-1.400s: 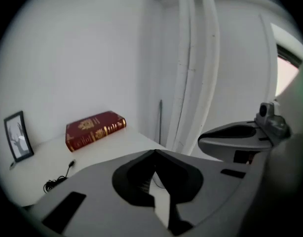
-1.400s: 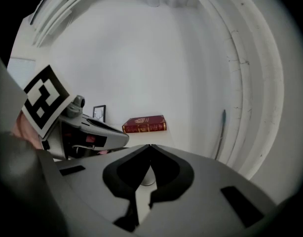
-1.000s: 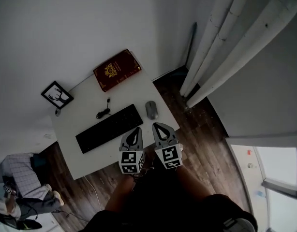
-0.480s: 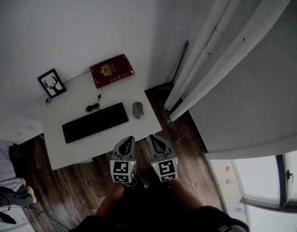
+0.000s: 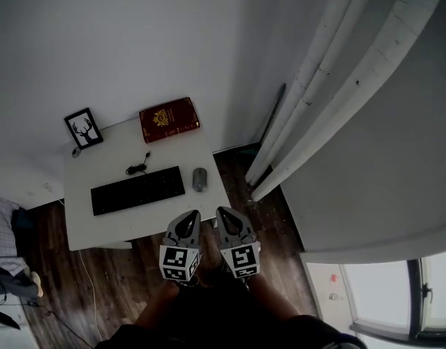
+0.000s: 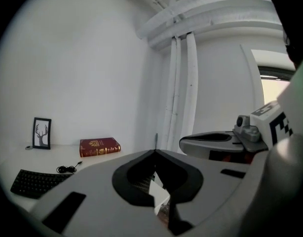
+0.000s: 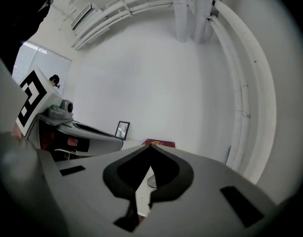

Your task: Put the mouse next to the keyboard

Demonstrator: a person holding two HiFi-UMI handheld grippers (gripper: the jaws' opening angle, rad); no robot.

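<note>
Head view: left gripper [image 5: 189, 218], right gripper [image 5: 223, 215] parallel, jaws closed.

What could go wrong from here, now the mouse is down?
The mouse lies beside the keyboard but close to the table's right edge; a nudge could send it off. The loose cable behind the keyboard could snag the left gripper or right gripper on another reach.

The head camera is looking steeply down, far above the white desk [image 5: 107, 227]. Both gripper cameras are facing its dark-red hardcover book [image 6: 99, 146], nearly level.
</note>
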